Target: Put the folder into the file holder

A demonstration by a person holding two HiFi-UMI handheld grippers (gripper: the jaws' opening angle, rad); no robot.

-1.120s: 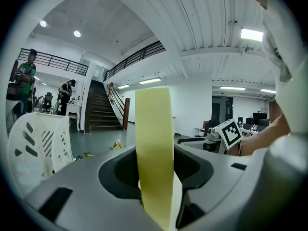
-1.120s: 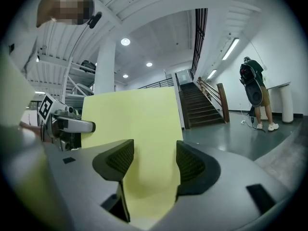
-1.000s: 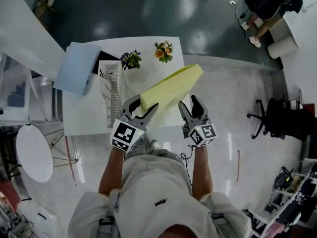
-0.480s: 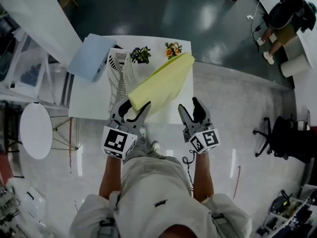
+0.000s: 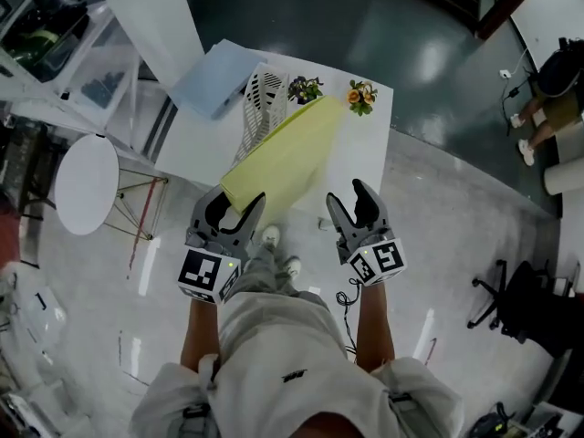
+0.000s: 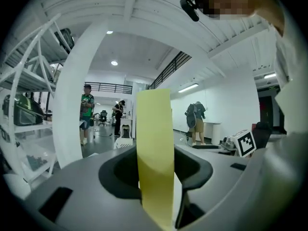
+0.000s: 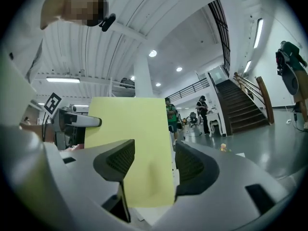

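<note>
While left gripper (image 5: 235, 204) clamps folder (image 5: 287, 153) | folder nearer file holder (image 5: 260, 94) than before

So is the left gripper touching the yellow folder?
Touching. The left gripper view shows the yellow folder pinched edge-on between the jaws of the left gripper, with no gap on either side.

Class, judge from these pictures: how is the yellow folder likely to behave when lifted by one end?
Probably fairly stiff: the yellow folder, pinched only at its near end by the left gripper, juts out flat without drooping. Likely light, since one pinch carries it. Being thin and smooth-looking, it might pivot or slip in that grip.
</note>
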